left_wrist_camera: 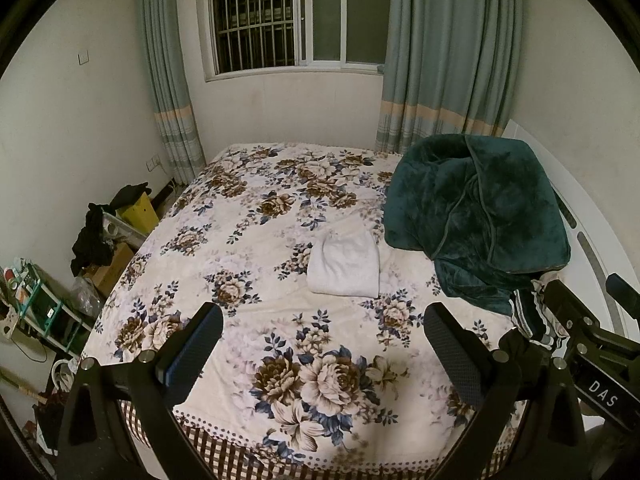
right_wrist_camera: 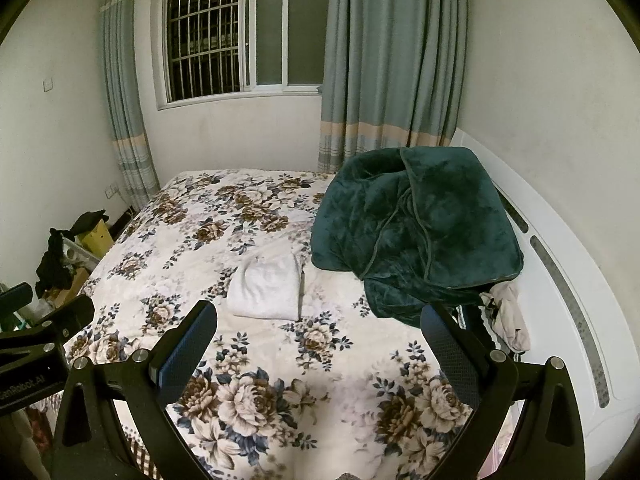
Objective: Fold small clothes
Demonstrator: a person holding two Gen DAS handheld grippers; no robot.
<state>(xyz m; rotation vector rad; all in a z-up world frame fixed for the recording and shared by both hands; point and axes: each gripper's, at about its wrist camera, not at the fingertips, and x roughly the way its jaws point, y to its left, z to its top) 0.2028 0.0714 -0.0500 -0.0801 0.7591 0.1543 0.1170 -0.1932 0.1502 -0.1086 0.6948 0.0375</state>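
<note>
A folded white garment lies on the flowered bedspread in the middle of the bed; it also shows in the right wrist view. A small heap of unfolded clothes, dark with striped trim and a pale piece, lies at the right edge under a green blanket. My left gripper is open and empty above the near part of the bed. My right gripper is open and empty, to the right of the left one, its fingers near the heap.
A bulky dark green blanket is piled at the bed's right side against a white headboard. Boxes, dark clothes and a shelf crowd the floor left of the bed. A window with curtains is behind.
</note>
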